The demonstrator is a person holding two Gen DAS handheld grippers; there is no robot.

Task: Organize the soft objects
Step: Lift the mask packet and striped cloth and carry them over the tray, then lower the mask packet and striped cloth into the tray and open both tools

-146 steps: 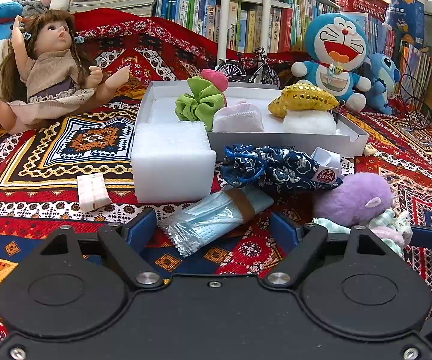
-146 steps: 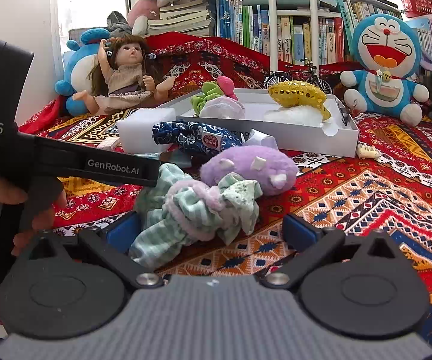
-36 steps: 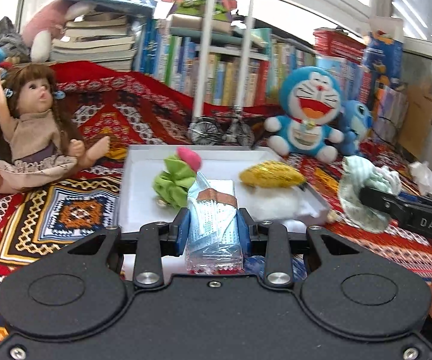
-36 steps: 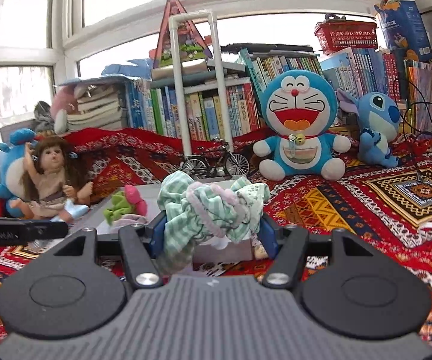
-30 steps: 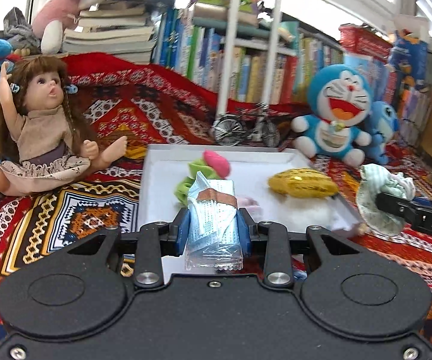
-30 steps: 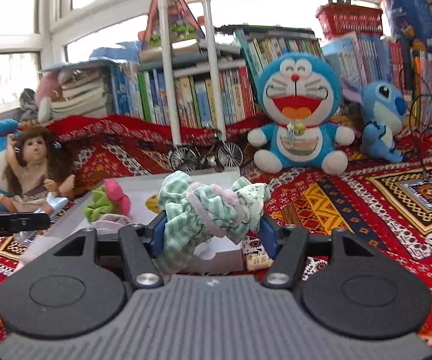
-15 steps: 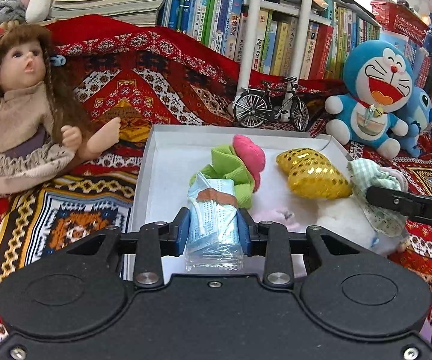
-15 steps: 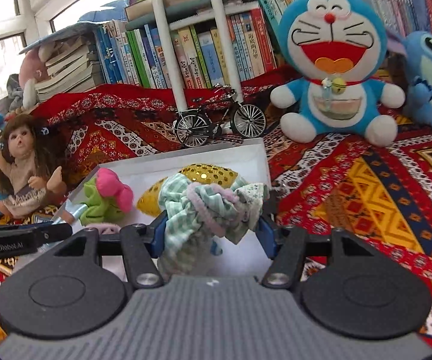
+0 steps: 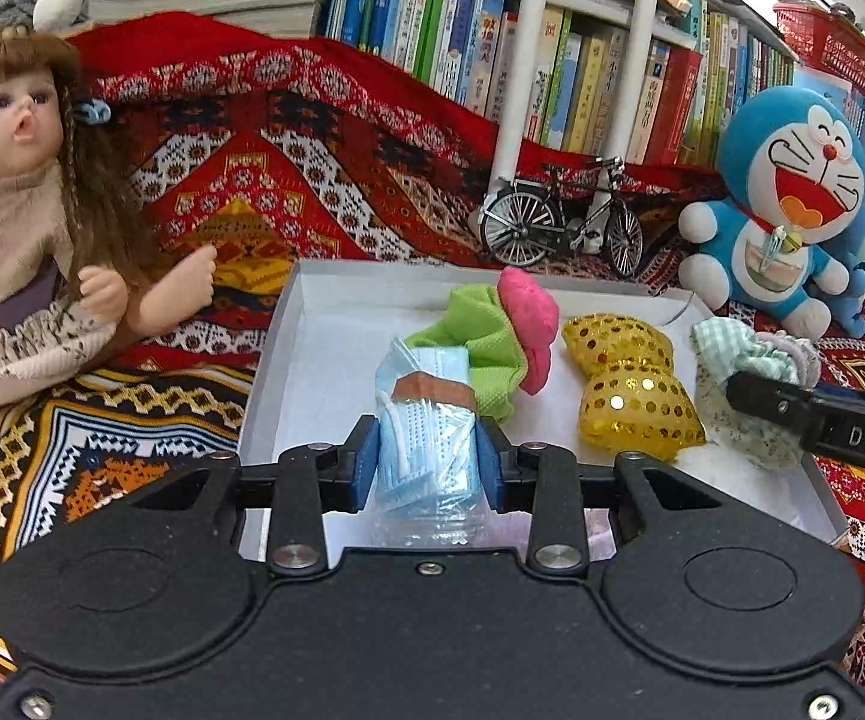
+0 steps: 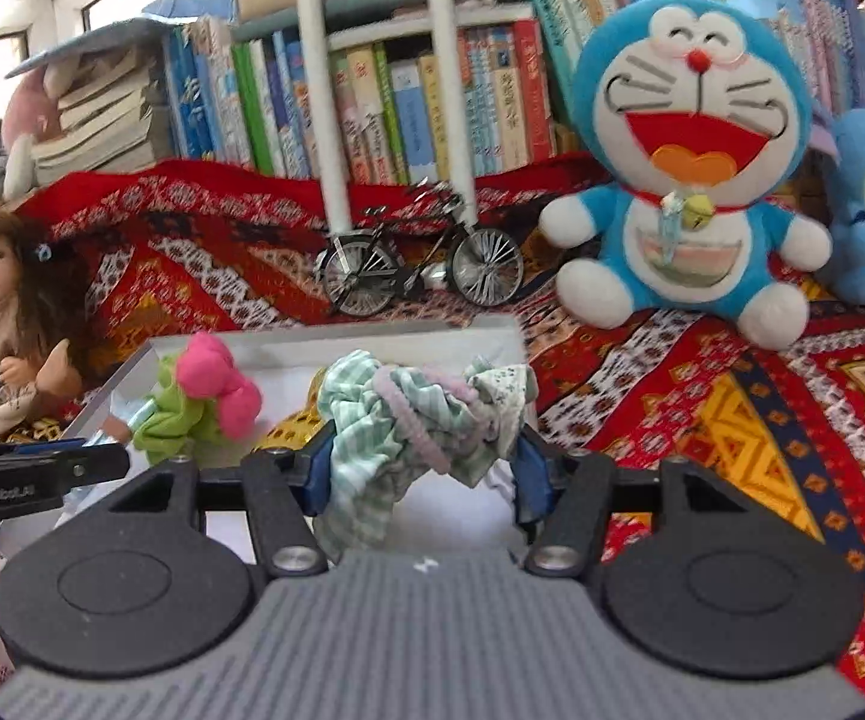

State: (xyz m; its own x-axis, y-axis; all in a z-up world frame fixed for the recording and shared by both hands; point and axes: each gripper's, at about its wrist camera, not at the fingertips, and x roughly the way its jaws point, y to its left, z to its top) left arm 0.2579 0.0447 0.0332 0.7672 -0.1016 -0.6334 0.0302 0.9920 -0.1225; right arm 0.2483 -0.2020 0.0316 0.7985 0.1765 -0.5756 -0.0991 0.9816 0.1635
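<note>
Gripping a clear packet of blue face masks point(image 9: 426, 444), my left tongs point(image 9: 428, 459) are clenched on it, both blue pads pressed to its sides. My right tongs point(image 10: 423, 468) are clamped around a bundle of green checked cloth with a pink scrunchie point(image 10: 420, 414). Both loads hang above a shallow white tray point(image 9: 336, 324). Just ahead of my left tongs, inside the tray, lie a green scrunchie point(image 9: 480, 342) with a pink puff point(image 9: 528, 324) on it and, to its right, a gold sequinned bow point(image 9: 630, 384). Beyond the tray's far edge stands a small model bicycle point(image 10: 420, 264) on a red patterned blanket point(image 10: 702, 396). Far left of my tongs sits a long-haired doll point(image 9: 18, 216); far right, a blue and white cat plush point(image 10: 690, 168). Books point(image 10: 372, 102) line the shelf behind.
</note>
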